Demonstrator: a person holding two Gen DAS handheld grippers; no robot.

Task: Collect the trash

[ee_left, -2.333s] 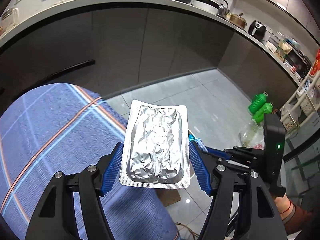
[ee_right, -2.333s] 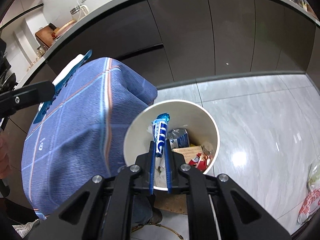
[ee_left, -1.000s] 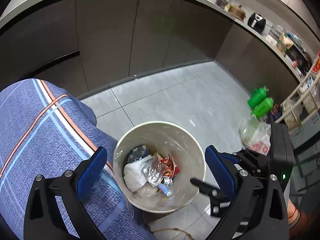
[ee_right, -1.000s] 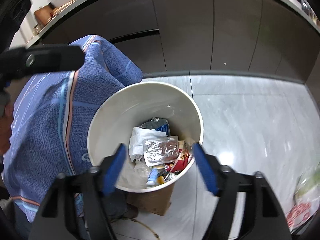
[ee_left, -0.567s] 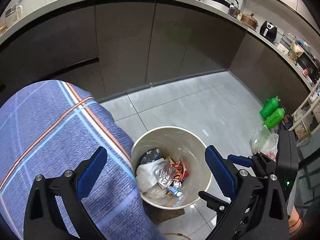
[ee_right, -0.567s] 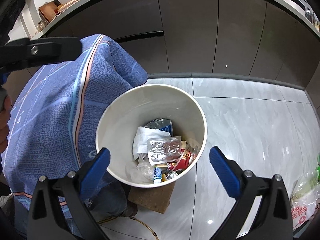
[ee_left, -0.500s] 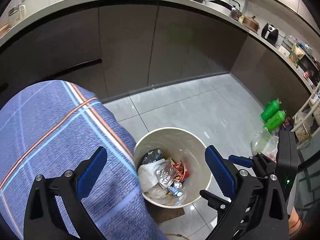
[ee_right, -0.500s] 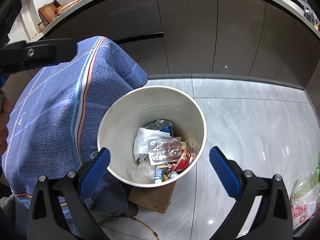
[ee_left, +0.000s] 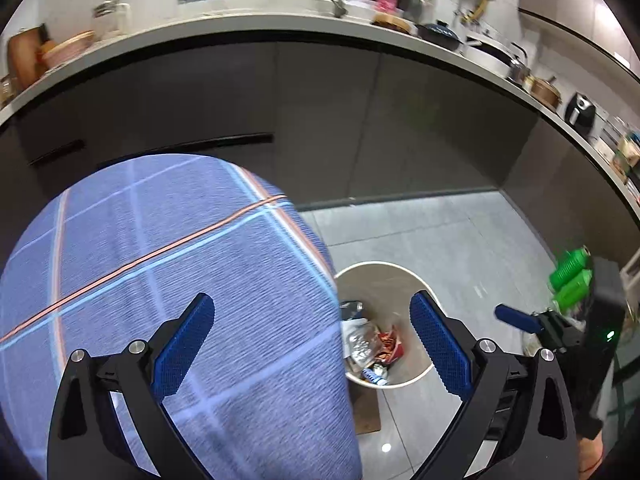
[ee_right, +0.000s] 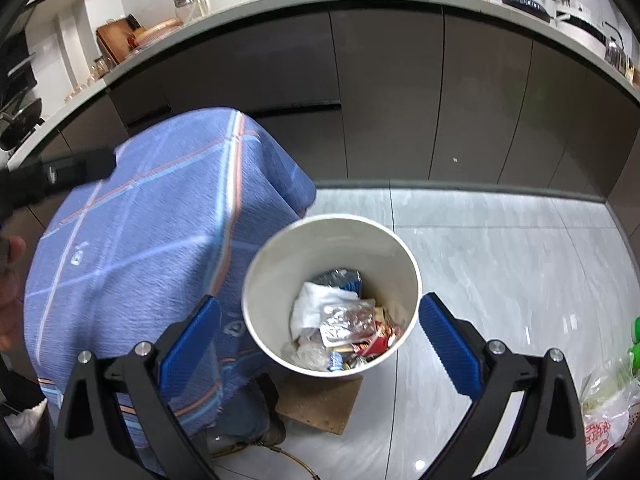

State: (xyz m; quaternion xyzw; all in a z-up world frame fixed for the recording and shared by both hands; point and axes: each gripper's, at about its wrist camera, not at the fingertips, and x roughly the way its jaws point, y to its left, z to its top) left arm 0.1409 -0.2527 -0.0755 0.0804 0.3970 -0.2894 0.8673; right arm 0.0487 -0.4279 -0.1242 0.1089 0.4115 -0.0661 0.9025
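Observation:
A round cream trash bin [ee_right: 276, 256] stands on the grey tiled floor beside a table under a blue checked cloth [ee_right: 160, 216]. Inside lie a silver foil blister pack [ee_right: 346, 320], white paper, a red wrapper and a small blue-and-white tube. My right gripper [ee_right: 320, 330] hangs above the bin, open wide, with nothing between its blue pads. My left gripper [ee_left: 312, 340] is open and empty too, over the cloth's edge, with the bin [ee_left: 416, 280] below and to its right. The right gripper [ee_left: 560, 328] shows at the right edge of the left wrist view.
Dark cabinets under a pale counter [ee_left: 280, 28] with pots and jars curve round the back. Green bottles [ee_left: 570, 280] and a plastic bag [ee_right: 604, 412] sit on the floor at the right. A brown mat [ee_right: 320, 404] lies under the bin. A hand [ee_right: 10, 280] shows at left.
Both grippers have risen and drawn back from the bin, which looks smaller now. The left one has moved left over the cloth. The foil pack and the tube went from the grippers into the bin.

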